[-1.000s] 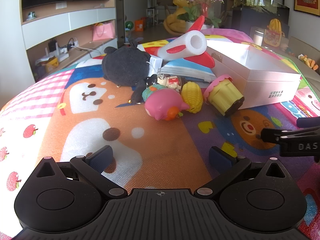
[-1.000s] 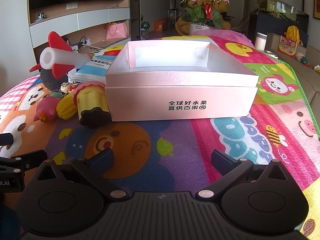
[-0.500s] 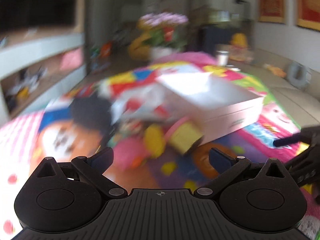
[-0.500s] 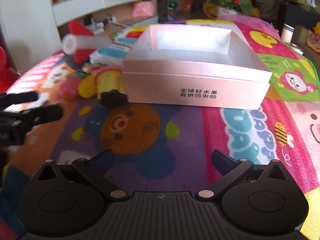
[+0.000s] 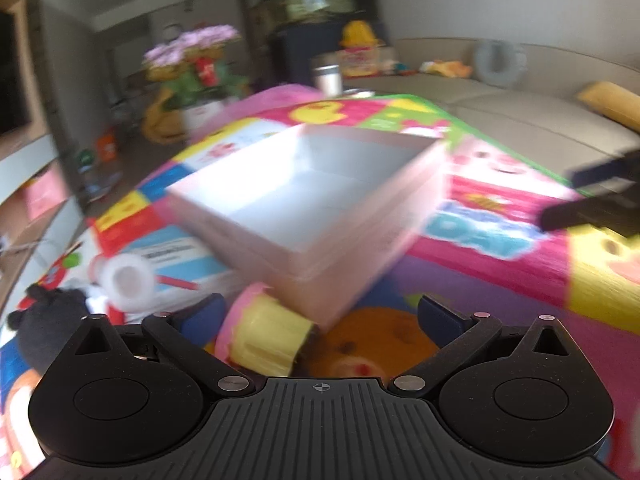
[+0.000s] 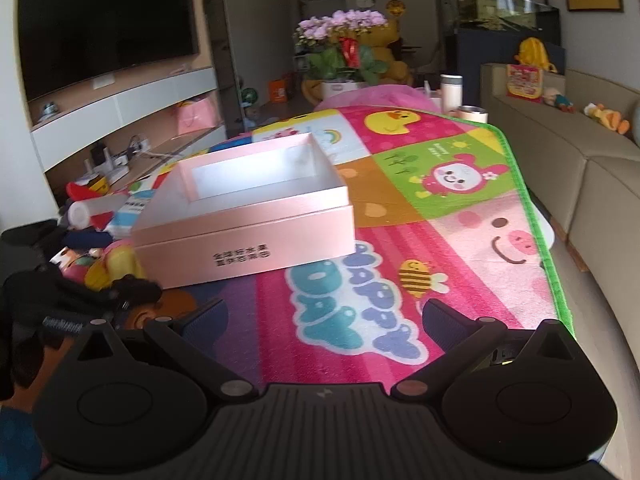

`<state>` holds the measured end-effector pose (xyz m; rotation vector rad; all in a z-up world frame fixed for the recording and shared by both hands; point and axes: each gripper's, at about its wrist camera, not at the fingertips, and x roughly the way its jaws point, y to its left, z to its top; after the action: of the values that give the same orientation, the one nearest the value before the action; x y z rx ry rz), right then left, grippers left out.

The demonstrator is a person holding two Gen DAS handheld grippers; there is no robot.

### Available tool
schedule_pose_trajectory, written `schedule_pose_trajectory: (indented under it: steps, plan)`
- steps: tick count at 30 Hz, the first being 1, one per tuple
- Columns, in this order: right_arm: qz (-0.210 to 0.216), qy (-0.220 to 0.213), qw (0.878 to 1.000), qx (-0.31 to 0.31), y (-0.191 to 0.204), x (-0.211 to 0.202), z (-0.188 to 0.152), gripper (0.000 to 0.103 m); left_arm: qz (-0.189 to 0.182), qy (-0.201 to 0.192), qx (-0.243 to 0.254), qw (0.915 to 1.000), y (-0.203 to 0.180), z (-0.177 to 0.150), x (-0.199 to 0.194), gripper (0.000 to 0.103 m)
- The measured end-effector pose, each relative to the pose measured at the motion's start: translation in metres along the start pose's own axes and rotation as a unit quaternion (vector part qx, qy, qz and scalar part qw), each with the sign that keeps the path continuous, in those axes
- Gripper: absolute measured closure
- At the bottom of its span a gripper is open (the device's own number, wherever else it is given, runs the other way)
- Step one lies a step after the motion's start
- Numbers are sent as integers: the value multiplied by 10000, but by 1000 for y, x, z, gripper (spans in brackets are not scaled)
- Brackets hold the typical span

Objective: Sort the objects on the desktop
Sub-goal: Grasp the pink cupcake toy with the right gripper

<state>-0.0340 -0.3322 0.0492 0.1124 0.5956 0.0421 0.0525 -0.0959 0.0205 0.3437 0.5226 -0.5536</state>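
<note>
An open, empty pink box (image 6: pixel 244 216) sits on the colourful play mat (image 6: pixel 440 216); it also shows, blurred, in the left wrist view (image 5: pixel 320 208). A yellow-and-pink cupcake toy (image 5: pixel 262 336) lies against the box's near corner, between my left gripper's open fingers and close in front of them. My left gripper (image 5: pixel 320 316) is open and empty. A white-and-red rocket toy (image 5: pixel 126 280), a blue-striped booklet (image 5: pixel 176 256) and a black plush (image 5: pixel 44 328) lie to the left. My right gripper (image 6: pixel 324 316) is open and empty above the mat, right of the box.
A beige sofa (image 6: pixel 592 168) runs along the mat's right edge. A potted pink orchid (image 6: pixel 344 52) and a white cup (image 6: pixel 451 90) stand beyond the mat's far end. A TV shelf unit (image 6: pixel 120 100) is at the left. The left gripper's body (image 6: pixel 52 300) shows at left.
My left gripper has swung right and forward, from facing the toy pile to the cupcake toy and box. My right gripper has risen and turned right, away from the box front.
</note>
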Motion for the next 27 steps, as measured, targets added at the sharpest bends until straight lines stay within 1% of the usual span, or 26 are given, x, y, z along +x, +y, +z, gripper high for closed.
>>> schedule_pose_trajectory:
  steps: [3, 6, 8, 10, 12, 13, 15, 16, 17, 18, 19, 21, 22, 23, 24, 27]
  plan:
    - [-42, -79, 9999, 90, -2, -1, 1, 0, -406, -135, 197, 9989, -20, -5, -15, 0]
    - [22, -49, 9999, 137, -1, 0, 3, 0, -872, -96, 57, 9961, -35, -10, -27, 0]
    - [125, -20, 9998, 144, 2, -1, 3, 0, -950, -133, -74, 9954, -43, -17, -36, 0]
    - [235, 56, 9996, 132, 6, 0, 3, 0, -887, -167, -314, 9954, -44, -24, -47, 0]
    - [347, 173, 9992, 80, 11, 2, 1, 0, -732, -170, -621, 9952, -40, -30, -60, 0]
    - [393, 243, 9989, 55, 14, 4, -1, 0, -574, -158, -764, 9953, -36, -33, -65, 0]
    - [480, 368, 9982, 31, 20, 8, -5, 0, -112, -84, -1012, 9948, -26, -40, -72, 0]
    - [543, 432, 9976, 30, 25, 11, -7, 0, 147, -36, -1175, 9930, -20, -44, -74, 0]
    - [619, 495, 9969, 24, 30, 13, -10, 0, 372, 7, -1385, 9897, -11, -47, -75, 0]
    - [698, 555, 9960, 19, 35, 16, -12, 0, 584, 51, -1656, 9844, -1, -49, -76, 0]
    - [780, 608, 9951, 16, 40, 18, -14, 0, 770, 77, -1967, 9774, 11, -52, -77, 0]
    - [959, 740, 9926, -17, 51, 22, -18, 0, 981, 63, -2533, 9624, 36, -54, -79, 0]
    - [1019, 806, 9915, -46, 57, 24, -20, 0, 1031, 42, -2729, 9565, 44, -52, -78, 0]
    - [1070, 867, 9904, -73, 62, 27, -22, 0, 1059, 12, -2804, 9540, 52, -47, -78, 0]
    - [1103, 909, 9897, -107, 67, 29, -24, 0, 1121, -39, -2770, 9543, 55, -42, -76, 0]
    - [1005, 889, 9906, -283, 79, 30, -27, 0, 1477, -155, -2426, 9587, 55, -25, -65, 0]
